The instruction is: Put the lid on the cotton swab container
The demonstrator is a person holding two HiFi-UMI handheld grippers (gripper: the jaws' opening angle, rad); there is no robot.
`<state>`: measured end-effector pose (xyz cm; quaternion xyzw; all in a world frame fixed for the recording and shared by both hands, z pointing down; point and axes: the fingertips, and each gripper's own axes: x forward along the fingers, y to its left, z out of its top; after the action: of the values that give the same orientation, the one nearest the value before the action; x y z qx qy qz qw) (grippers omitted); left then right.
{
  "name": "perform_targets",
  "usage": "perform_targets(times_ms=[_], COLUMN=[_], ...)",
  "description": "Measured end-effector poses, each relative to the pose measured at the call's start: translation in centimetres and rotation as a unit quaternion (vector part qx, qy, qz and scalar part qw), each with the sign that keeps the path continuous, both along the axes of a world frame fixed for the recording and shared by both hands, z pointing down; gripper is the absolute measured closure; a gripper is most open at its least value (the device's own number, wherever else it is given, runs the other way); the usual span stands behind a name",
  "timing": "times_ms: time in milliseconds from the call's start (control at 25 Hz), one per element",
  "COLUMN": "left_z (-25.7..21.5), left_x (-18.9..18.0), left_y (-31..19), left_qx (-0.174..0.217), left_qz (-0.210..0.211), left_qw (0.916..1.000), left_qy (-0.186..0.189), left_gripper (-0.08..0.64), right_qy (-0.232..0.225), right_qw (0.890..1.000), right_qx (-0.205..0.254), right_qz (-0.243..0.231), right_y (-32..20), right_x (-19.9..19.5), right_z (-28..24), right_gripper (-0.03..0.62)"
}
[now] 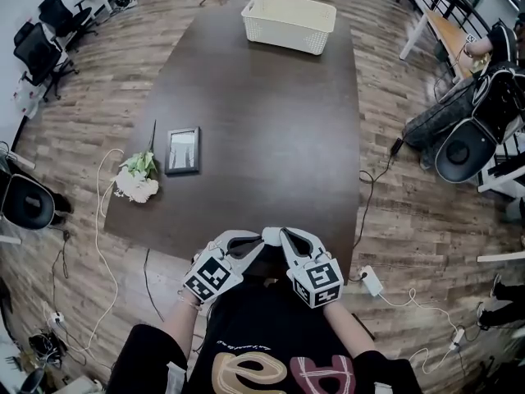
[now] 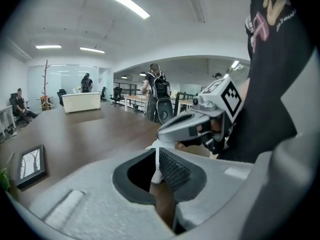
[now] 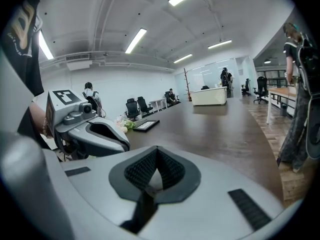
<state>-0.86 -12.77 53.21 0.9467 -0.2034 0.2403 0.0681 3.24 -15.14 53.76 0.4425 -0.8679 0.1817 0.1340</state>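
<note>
Flower point(image 1: 138, 179) lies at the left edge of the table point(image 1: 271, 97), stem pointing toward the far end. Frame point(image 1: 182, 150) lies flat just beside it, further in. Both look like clutter, no part in the task.

Left gripper point(image 2: 158, 149) sits at the table's near edge, close to the person's body, angled in toward the middle. Jaws are closed, pads meeting, nothing between them. Right gripper point(image 3: 156, 150) mirrors it at the same near edge: jaws closed and empty too. The two noses nearly meet tip to tip over the edge. Reads as a parked or neutral pose, tucked in and holding nothing, so neither tool is committed to anything.

Basket point(image 1: 289, 21) stands at the table's far end, well apart from both grippers, beyond where they sit now.

Cotton swab container and lid: not visible in any view. The table's bare middle shows neither. They could be in the basket, but its inside can't be made out from here.

Judgement: task isn't under way. First step is locating the container and lid, and both jaws need opening before any pick.
</note>
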Motion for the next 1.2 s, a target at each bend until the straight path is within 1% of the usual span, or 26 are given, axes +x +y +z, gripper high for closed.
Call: perform_targets(times_ms=[80, 160, 280, 400, 520, 720, 760, 880, 1000, 1080, 1200], left_z=[-0.3, 0.0, 0.0, 0.1, 0.1, 0.1, 0.0, -0.2, -0.2, -0.1, -0.1], left_x=[0.2, 0.5, 1.4, 1.9, 2.0, 2.2, 2.2, 2.1, 2.3, 2.3, 2.3], left_y=[-0.7, -1.2, -1.7, -2.0, -2.3, -2.3, -2.2, -2.1, -2.1, -2.2, -2.1], left_qx=[0.015, 0.021, 0.001, -0.010, -0.009, 0.028, 0.026, 0.009, 0.023, 0.022, 0.019], left_qz=[-0.036, -0.065, -0.096, -0.117, -0.127, -0.132, -0.137, -0.152, -0.149, -0.150, -0.150], left_qw=[0.9993, 0.9976, 0.9951, 0.9924, 0.9908, 0.9903, 0.9894, 0.9849, 0.9847, 0.9843, 0.9844], left_qy=[-0.003, -0.008, 0.025, 0.039, 0.047, 0.032, 0.040, 0.083, 0.088, 0.090, 0.089], left_gripper=[0.552, 0.552, 0.552, 0.552, 0.552, 0.554, 0.554, 0.554, 0.554, 0.554, 0.554], right_qy=[-0.003, -0.004, -0.002, 0.000, -0.003, 0.000, 0.000, 0.001, 0.001, 0.004, 0.000], right_qw=[1.000, 1.000, 1.000, 1.000, 1.000, 1.000, 1.000, 1.000, 0.999, 0.999, 1.000], right_qx=[0.001, 0.002, 0.004, 0.004, 0.002, 0.011, 0.012, 0.018, 0.032, 0.037, 0.019], right_qz=[0.002, 0.004, 0.005, 0.006, 0.010, 0.015, 0.016, 0.022, 0.028, 0.028, 0.024], right_y=[0.0, 0.0, 0.0, -0.1, -0.1, 0.1, 0.1, 0.4, 0.3, 0.3, 0.2], right_x=[0.0, 0.0, -0.1, 0.0, 0.1, 0.1, 0.2, 0.2, 0.2, 0.2, 0.2], right_z=[0.0, 0.0, 0.0, -0.1, -0.1, -0.2, -0.2, -0.3, -0.3, -0.2, -0.1], right_gripper=[0.584, 0.585, 0.584, 0.584, 0.585, 0.586, 0.586, 0.586, 0.586, 0.586, 0.586])
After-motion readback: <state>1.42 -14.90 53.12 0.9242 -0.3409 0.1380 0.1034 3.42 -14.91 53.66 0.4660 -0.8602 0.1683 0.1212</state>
